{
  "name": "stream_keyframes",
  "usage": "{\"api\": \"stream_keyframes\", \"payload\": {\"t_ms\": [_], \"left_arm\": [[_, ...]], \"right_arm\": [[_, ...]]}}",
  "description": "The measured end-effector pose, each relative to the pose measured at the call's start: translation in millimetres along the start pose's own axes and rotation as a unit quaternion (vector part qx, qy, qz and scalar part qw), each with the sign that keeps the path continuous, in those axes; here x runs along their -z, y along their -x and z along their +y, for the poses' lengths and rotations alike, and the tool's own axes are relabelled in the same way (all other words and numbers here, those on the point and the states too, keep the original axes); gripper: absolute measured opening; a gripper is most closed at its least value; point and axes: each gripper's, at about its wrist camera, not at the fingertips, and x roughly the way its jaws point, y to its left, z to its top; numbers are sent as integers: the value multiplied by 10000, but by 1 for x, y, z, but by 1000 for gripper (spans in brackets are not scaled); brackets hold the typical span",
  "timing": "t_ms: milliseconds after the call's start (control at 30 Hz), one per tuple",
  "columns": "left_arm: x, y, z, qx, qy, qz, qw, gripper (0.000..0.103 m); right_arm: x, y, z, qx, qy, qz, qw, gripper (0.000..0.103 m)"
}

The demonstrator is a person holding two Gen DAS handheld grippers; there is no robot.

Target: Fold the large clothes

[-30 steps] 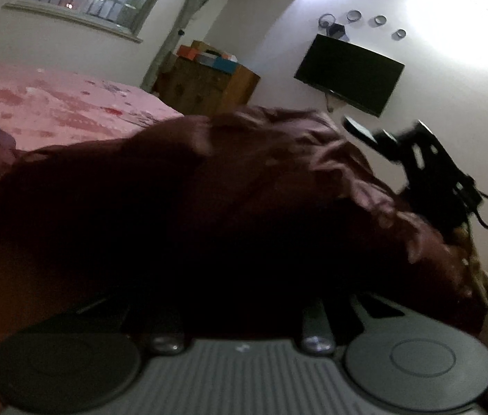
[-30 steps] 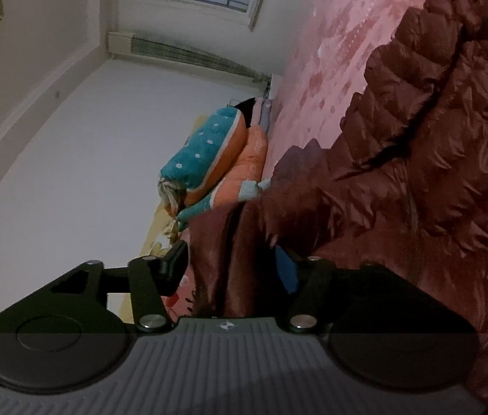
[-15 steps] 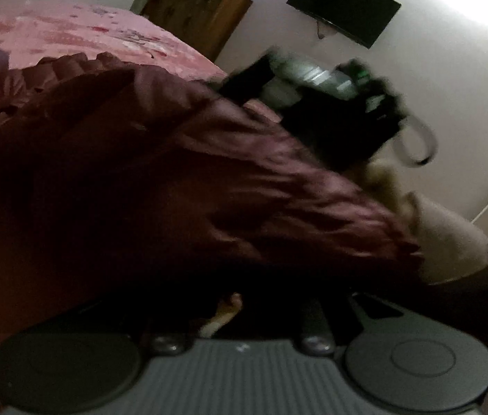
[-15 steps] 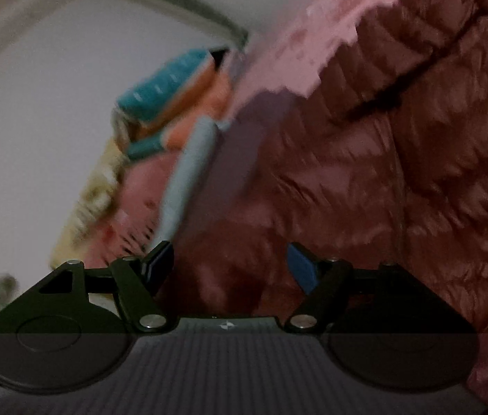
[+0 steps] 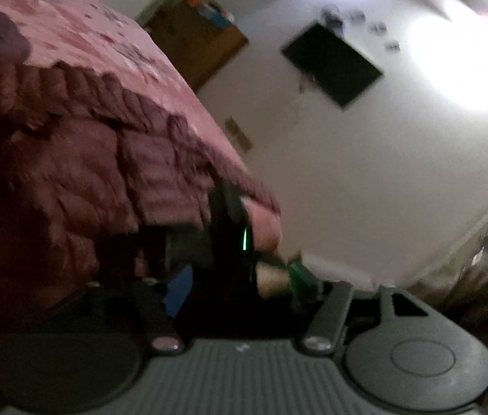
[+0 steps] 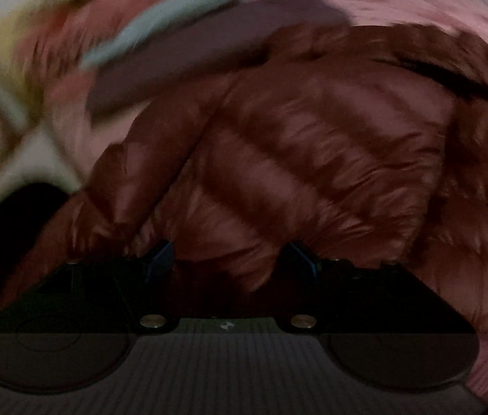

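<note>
Maroon puffer jacket (image 6: 313, 145) spread on pink bed (image 5: 112, 38). Right hand-held gripper (image 6: 230, 259) jaws wide apart, gripping nothing, jacket just ahead. Left hand-held gripper (image 5: 244, 287) spread apart, holding nothing, beside jacket edge. Both views blurred.

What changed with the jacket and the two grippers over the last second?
The right gripper let go of the jacket: it pinched a fold a second ago, and now its fingers stand apart close above the quilting. The left gripper also opened; the jacket that filled its view now lies flat on the bed. The television stayed on the wall.
</note>
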Motion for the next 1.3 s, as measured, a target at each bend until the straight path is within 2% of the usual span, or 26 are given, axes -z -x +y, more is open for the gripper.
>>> {"api": "stream_keyframes", "payload": {"t_ms": [100,167,267,400,467,600,733,800,900,1000,1067,1133,1233,1300], "left_arm": [[-15,6,11,-161,184,-289,9993,70],[-26,2,23,-360,305,-482,9977,74],[-46,-8,52,-762,609,-761,9923,76],[-76,-23,98,-1195,1104,-1150,9800,76],[-91,-33,117,-1405,1174,-1215,9756,78],[-115,-59,158,-1879,1417,-1229,9641,78],[-128,-73,203,-2034,1874,-1352,9514,79],[-133,-81,221,-2066,2030,-1336,9478,80],[-140,-92,238,-2140,2151,-1276,9443,82],[-146,-101,245,-2135,2088,-1197,9468,82],[-150,-106,246,-2272,1942,-1086,9481,77],[-155,-113,242,-2536,1654,-970,9481,55],[-162,-121,238,-2910,1267,-832,9446,35],[-169,-124,231,-3182,1039,-830,9387,25]], "right_arm": [[8,-11,18,268,835,298,9957,94],[8,-9,14,183,844,297,9958,93],[6,4,-9,-38,318,102,9994,91],[8,31,-44,-307,-358,-351,9983,92],[8,42,-63,-348,-637,-642,9953,96],[9,67,-101,-306,-1072,-1181,9867,97],[4,76,-139,-279,-1510,-1488,9769,98],[3,76,-151,-242,-1656,-1564,9734,98],[0,69,-159,-217,-1776,-1594,9709,98],[2,67,-169,-209,-1841,-1608,9694,98],[3,68,-181,-194,-1870,-1609,9689,98],[3,65,-186,-154,-1900,-1614,9683,98],[-3,57,-193,-44,-1987,-1664,9658,98],[-3,57,-199,90,-2063,-1721,9632,98]]}}
